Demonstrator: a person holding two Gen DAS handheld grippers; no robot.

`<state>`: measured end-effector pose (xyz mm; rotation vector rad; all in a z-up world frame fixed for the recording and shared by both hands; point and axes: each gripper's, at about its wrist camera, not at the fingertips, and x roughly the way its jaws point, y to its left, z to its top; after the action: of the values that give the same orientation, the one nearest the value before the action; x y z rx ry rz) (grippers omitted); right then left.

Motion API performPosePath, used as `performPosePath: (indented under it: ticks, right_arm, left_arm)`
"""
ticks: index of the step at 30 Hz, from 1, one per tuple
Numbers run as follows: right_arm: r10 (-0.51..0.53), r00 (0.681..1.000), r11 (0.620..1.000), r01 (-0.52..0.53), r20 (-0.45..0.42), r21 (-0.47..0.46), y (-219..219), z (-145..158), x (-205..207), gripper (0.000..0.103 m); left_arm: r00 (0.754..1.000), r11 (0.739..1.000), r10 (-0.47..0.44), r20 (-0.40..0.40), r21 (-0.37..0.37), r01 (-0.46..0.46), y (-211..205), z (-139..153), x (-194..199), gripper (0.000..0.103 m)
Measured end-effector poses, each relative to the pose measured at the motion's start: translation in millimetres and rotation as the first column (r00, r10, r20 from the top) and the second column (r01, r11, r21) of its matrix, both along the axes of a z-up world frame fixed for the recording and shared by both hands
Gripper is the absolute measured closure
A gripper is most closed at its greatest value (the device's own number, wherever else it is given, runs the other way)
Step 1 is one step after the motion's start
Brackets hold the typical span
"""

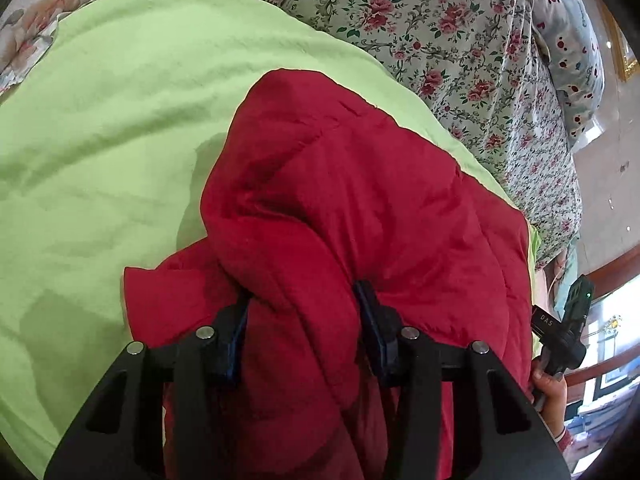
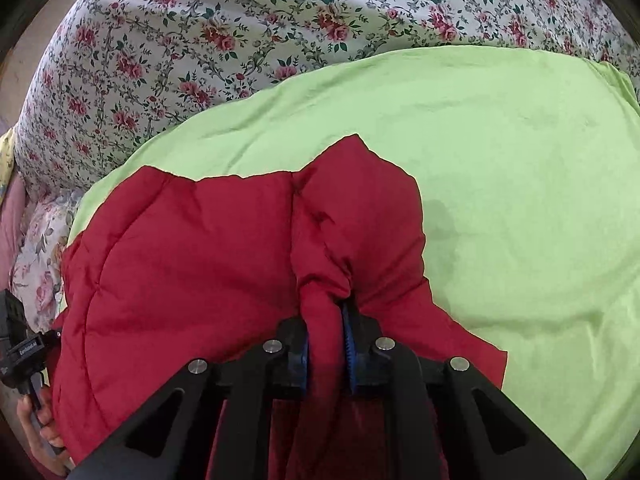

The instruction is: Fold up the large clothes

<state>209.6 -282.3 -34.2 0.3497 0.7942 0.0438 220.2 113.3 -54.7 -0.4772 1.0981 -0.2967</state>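
Garment: a red quilted jacket (image 1: 360,200) is bunched up on a lime-green sheet (image 1: 100,140), near the sheet's edge.
Left gripper (image 1: 306,308): a thick fold of the jacket is clamped between its fingers.
Right gripper (image 2: 326,320): a narrower fold of the jacket (image 2: 180,248) is pinched tight between its fingers.
Surroundings: a floral bedspread (image 2: 200,40) is seen beyond the green sheet (image 2: 500,180).

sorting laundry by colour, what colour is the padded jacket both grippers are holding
Deep red, quilted jacket; it shows best in the right wrist view.
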Motion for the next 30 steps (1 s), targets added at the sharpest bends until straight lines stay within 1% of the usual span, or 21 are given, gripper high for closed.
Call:
performPosePath:
  ticks: [1, 2, 3, 4, 5, 6, 7, 8, 9, 13, 17, 21, 26, 30]
  right_arm:
    - [-0.001, 1.000, 1.000, 0.001, 0.002, 0.008, -0.7, 0.0, -1.3, 0.083]
    - [-0.001, 1.000, 1.000, 0.001, 0.006, 0.019, -1.8, 0.9, -3.5, 0.078]
    - [0.000, 1.000, 1.000, 0.000, 0.009, 0.030, -2.6, 2.0, -5.7, 0.070]
    - [0.003, 1.000, 0.999, -0.004, 0.013, 0.039, -2.0, 3.2, -6.5, 0.065]
    - [0.008, 1.000, 0.999, -0.010, 0.022, 0.051, -2.6, 5.8, -10.9, 0.057]
    - [0.011, 1.000, 0.998, -0.012, 0.030, 0.059, -2.8, 8.3, -14.4, 0.047]
    - [0.013, 0.999, 0.998, -0.015, 0.039, 0.066, -3.2, 10.8, -18.6, 0.043]
    - [0.017, 0.998, 0.997, -0.021, 0.055, 0.074, -3.8, 14.5, -26.1, 0.034]
    - [0.020, 0.998, 0.997, -0.026, 0.068, 0.078, -3.7, 17.2, -32.2, 0.029]
    - [0.032, 0.994, 0.997, -0.039, 0.108, 0.066, -3.7, 25.9, -57.9, 0.028]
    - [0.031, 0.990, 0.998, -0.039, 0.137, 0.053, -3.9, 29.0, -87.0, 0.027]
    - [0.034, 0.988, 0.998, -0.042, 0.151, 0.053, -3.5, 24.6, -113.1, 0.026]
    - [0.035, 0.986, 0.999, -0.041, 0.164, 0.033, 4.3, 18.5, -135.3, 0.026]
    - [0.035, 0.983, 0.999, -0.040, 0.179, 0.027, 12.8, 14.5, -152.7, 0.026]
  left_arm:
    - [1.000, 1.000, 0.001, 0.002, 0.001, -0.001, 0.8, 0.9, -1.2, 0.056]
    - [1.000, 1.000, 0.001, 0.002, 0.003, -0.001, 1.2, 2.4, -2.8, 0.054]
    - [1.000, 1.000, 0.000, 0.003, 0.003, 0.000, 1.3, 2.9, -2.6, 0.048]
    - [1.000, 1.000, -0.003, 0.005, -0.001, 0.003, 1.3, 4.5, -3.8, 0.043]
    - [1.000, 1.000, -0.007, 0.009, 0.000, 0.007, 0.7, 7.1, -6.1, 0.040]
    - [1.000, 1.000, -0.010, 0.012, 0.004, 0.010, 0.3, 8.6, -7.0, 0.033]
    - [1.000, 1.000, -0.017, 0.021, 0.011, 0.016, -1.2, 12.1, -9.6, 0.024]
    - [0.999, 1.000, -0.021, 0.026, 0.016, 0.020, -2.2, 14.8, -11.9, 0.019]
    - [0.999, 1.000, -0.024, 0.032, 0.021, 0.023, -3.1, 17.5, -14.3, 0.016]
    - [0.998, 0.997, -0.031, 0.054, 0.074, 0.027, -3.6, 26.1, -25.3, 0.016]
    - [0.997, 0.994, -0.023, 0.079, 0.104, 0.014, 0.2, 32.0, -38.6, 0.016]
    - [0.995, 0.991, -0.013, 0.100, 0.135, 0.000, 3.1, 38.1, -51.0, 0.016]
    - [0.987, 0.981, -0.037, 0.159, 0.196, 0.005, -1.5, 50.0, -72.4, 0.016]
    - [0.981, 0.975, -0.048, 0.189, 0.223, 0.005, -4.3, 55.7, -90.8, 0.016]
